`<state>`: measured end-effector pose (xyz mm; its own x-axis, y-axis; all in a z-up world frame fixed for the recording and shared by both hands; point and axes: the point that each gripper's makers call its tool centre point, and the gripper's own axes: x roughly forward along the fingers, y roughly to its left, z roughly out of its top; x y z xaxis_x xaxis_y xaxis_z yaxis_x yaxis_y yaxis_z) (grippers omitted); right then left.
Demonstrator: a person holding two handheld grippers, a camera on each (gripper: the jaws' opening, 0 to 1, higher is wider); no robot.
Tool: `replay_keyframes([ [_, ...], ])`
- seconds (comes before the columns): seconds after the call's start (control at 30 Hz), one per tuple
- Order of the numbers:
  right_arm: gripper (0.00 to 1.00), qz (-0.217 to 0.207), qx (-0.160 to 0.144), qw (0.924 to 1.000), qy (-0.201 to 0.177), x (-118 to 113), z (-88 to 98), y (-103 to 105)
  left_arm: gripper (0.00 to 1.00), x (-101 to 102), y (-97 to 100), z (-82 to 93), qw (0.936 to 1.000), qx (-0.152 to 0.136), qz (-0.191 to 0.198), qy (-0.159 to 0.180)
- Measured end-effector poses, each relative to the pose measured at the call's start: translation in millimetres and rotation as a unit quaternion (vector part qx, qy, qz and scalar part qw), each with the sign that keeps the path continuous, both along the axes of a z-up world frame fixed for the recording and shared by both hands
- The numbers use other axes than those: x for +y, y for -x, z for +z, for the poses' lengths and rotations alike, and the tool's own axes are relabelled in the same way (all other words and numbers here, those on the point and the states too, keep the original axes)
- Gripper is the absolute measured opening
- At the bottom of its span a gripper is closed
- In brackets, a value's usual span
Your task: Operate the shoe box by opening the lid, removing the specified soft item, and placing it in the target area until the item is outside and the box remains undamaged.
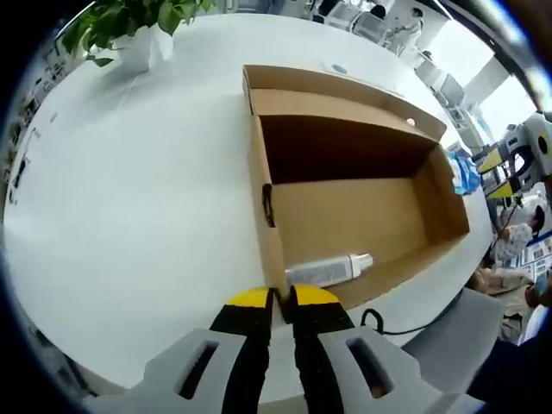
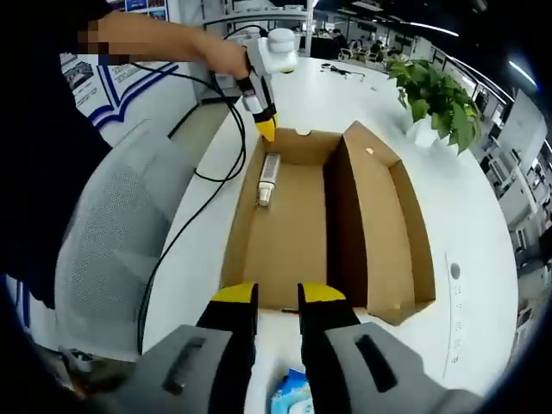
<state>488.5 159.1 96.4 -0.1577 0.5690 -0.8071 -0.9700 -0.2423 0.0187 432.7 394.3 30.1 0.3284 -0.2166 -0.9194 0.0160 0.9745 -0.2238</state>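
One open brown cardboard shoe box (image 1: 362,211) sits on the round white tabletop (image 1: 129,216), lid folded back, a silver-grey tube (image 1: 328,270) lying inside near one end wall. The left hand-held gripper (image 1: 282,297) pinches that wall's edge; the right hand-held gripper (image 2: 278,293) hovers slightly spread at the opposite end. A potted green plant (image 2: 435,103) stands beyond.
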Motion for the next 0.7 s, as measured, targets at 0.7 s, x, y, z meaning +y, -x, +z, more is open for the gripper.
replay_keyframes([
  [0.7, 0.15, -0.016, 0.033, 0.9993, 0.008, 41, -29.6, 21, 0.13, 0, -7.7, -0.1, 0.9990, -0.031, -0.032, -0.003],
])
